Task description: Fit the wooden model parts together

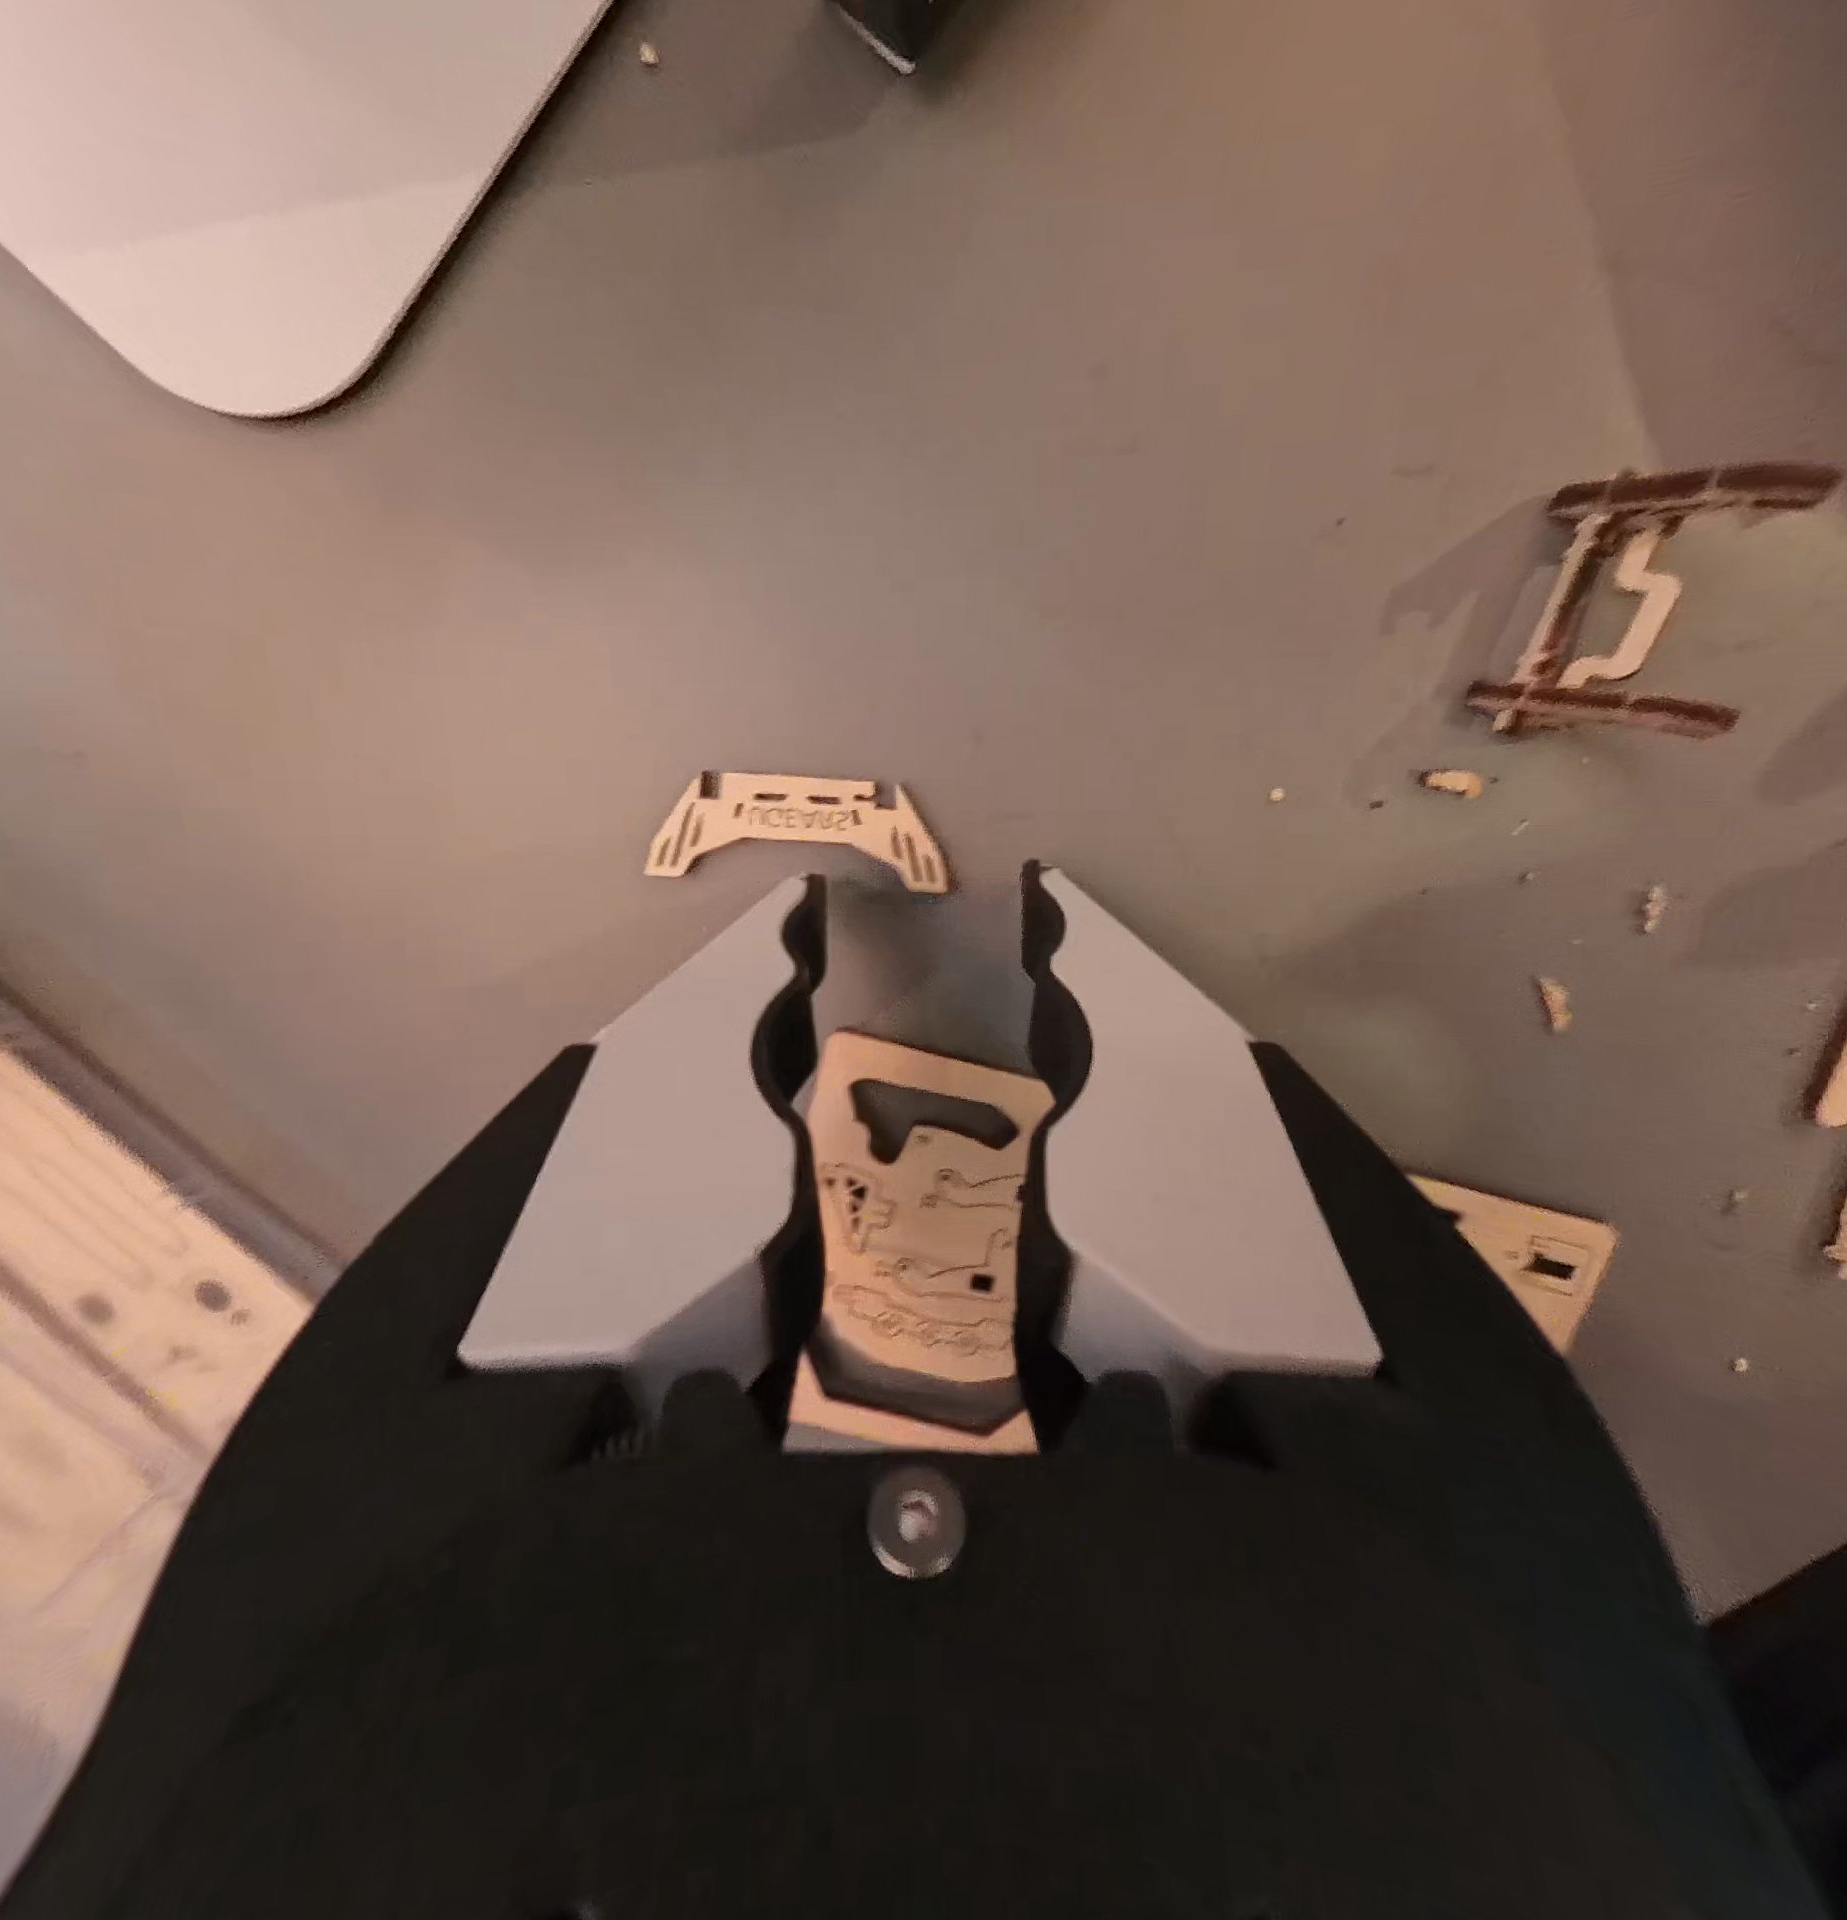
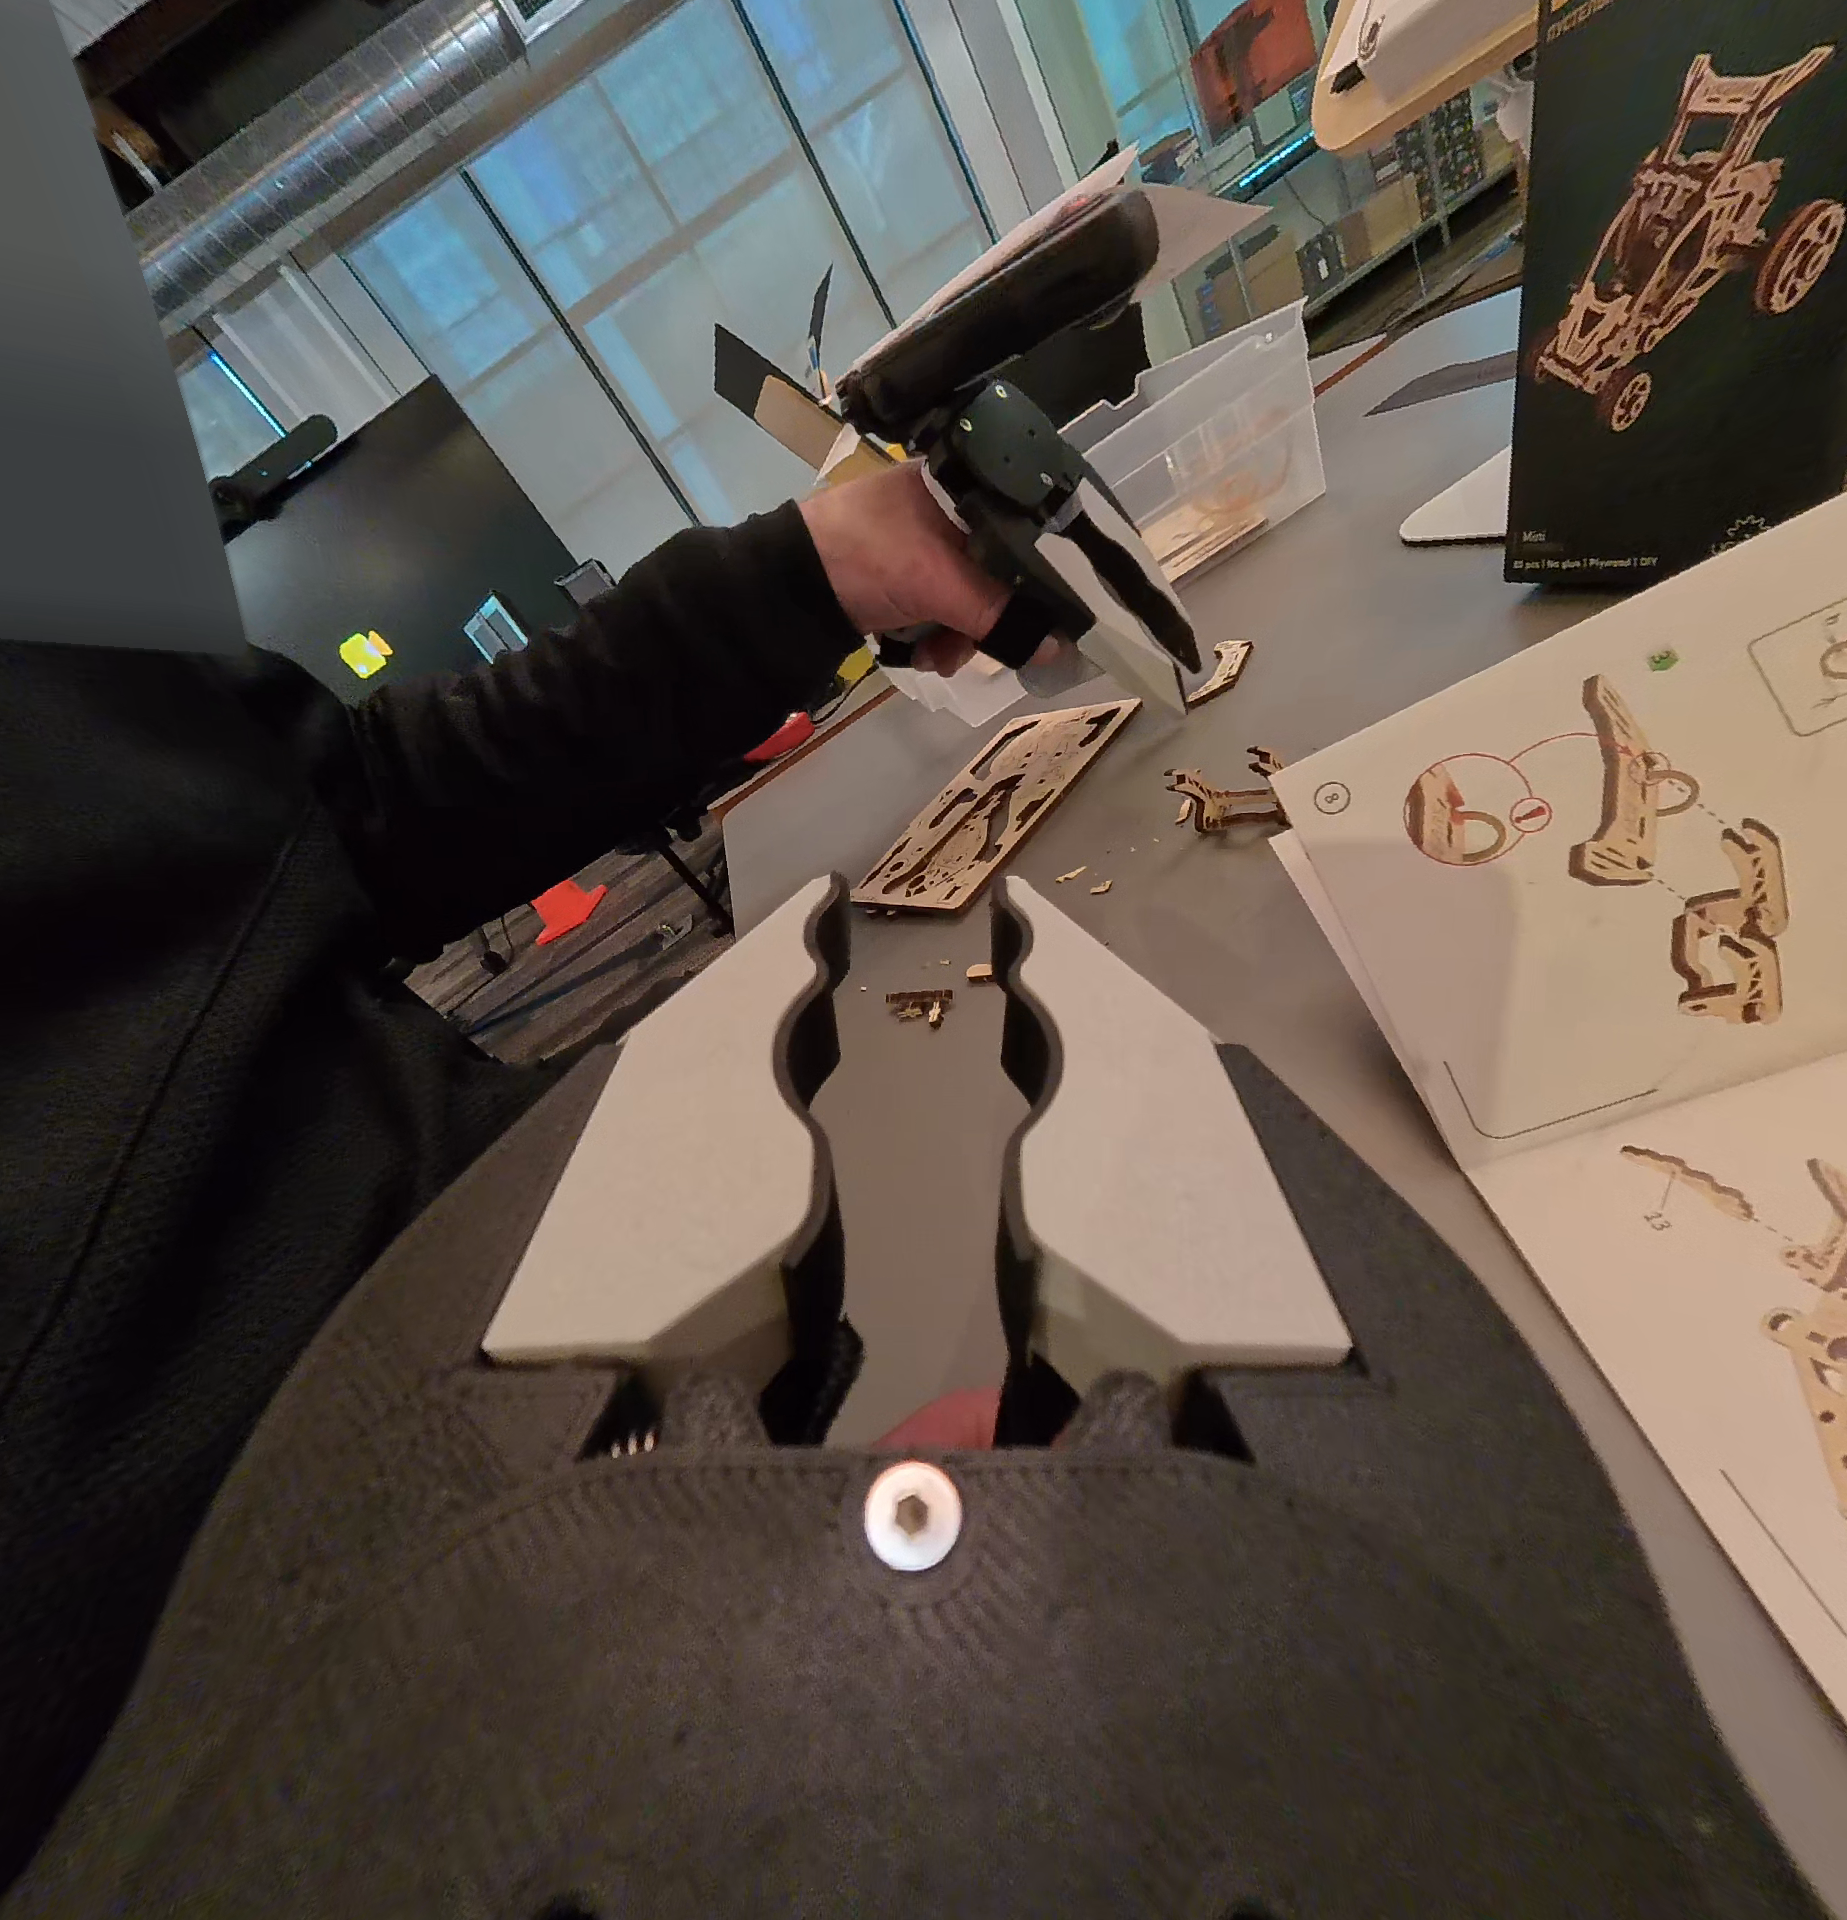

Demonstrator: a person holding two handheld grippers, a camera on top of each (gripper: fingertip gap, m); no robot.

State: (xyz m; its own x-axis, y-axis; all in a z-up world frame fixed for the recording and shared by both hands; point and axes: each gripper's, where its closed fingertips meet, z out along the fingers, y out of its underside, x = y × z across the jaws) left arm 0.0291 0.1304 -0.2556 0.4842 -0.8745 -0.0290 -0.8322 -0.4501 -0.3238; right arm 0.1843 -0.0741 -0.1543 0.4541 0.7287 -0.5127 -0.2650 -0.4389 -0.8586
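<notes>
**A:** Left gripper sits right up front, jaws spread, nothing pinched. The arched part lies flat on the table, just past its left fingertip and off to the left of the gap. The punched sheet lies underneath.

**B:** So if it squeezes here, it probably grabs air, or a tip clips the part and skids it away?

**A:** That's my guess. It's thin and flat too, so the pads could slide over it. The right gripper is spread and empty as well, low over some scraps, with the half-built frame well off to the right.
</notes>
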